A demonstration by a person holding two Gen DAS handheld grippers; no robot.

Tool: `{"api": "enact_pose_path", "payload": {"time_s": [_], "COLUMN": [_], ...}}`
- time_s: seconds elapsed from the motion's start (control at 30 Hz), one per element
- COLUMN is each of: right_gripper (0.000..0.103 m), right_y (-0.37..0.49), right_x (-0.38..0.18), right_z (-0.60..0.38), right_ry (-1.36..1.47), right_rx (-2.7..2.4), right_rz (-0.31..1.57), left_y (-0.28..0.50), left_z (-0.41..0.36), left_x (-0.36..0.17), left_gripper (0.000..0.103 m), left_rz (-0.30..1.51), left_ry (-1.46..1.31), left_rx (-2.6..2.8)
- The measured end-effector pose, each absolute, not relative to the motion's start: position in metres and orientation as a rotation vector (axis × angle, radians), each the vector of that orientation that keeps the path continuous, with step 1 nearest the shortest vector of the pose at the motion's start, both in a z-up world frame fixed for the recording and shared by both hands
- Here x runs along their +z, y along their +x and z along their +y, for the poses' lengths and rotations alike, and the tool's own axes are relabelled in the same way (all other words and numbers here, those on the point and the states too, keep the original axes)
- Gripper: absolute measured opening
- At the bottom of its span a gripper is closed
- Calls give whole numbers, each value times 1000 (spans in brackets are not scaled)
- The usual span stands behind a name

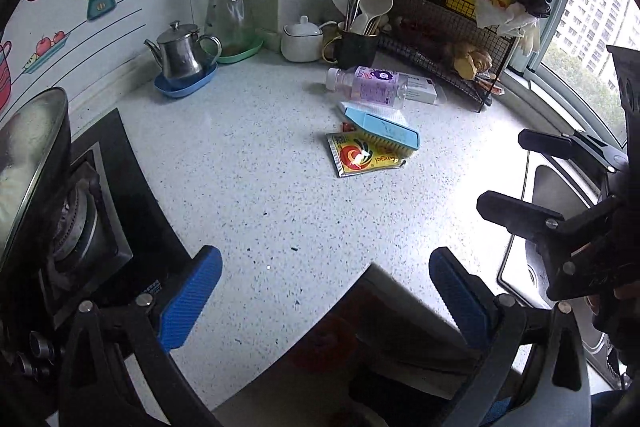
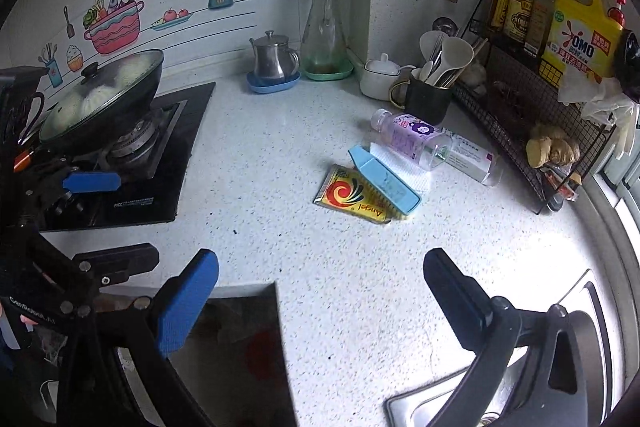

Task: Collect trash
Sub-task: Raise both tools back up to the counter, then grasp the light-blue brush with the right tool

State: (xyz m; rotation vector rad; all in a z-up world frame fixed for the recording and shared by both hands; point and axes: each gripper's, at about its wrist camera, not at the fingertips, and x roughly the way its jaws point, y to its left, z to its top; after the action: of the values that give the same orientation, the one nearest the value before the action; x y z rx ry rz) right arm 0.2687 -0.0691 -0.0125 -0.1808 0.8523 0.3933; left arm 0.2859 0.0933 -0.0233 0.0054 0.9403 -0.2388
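Both grippers hang over the near edge of the speckled countertop (image 2: 280,155), the left gripper (image 1: 326,293) and right gripper (image 2: 320,291) each with fingers spread wide and nothing between them. The trash sits mid-counter, well ahead of both: a yellow Angel packet (image 2: 352,201) lying flat, partly under a light blue brush (image 2: 386,179), with a tipped-over clear plastic bottle (image 2: 410,137) with a purple label just behind.

Ahead of me a flat yellow sachet (image 1: 362,155) lies face up, partly under a blue brush (image 1: 384,129). Beyond, a clear bottle (image 1: 366,85) with purple label lies on its side beside a small white box (image 1: 420,89).
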Motion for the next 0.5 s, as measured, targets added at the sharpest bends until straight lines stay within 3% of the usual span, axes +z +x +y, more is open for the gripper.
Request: {"api": "enact_pose_path", "payload": {"time_s": [0.5], "right_gripper": [102], "right_y": [395], "right_x": [-69], "right_z": [-81], "right_ry": [-269], "right_rx": [506], "right_rz": [1040], "left_y": [375], "left_z": [80], "left_x": [-56], "left_gripper": [103], "left_rz": [1094], "left_ry": [-39], "left_rx": [-267]}}
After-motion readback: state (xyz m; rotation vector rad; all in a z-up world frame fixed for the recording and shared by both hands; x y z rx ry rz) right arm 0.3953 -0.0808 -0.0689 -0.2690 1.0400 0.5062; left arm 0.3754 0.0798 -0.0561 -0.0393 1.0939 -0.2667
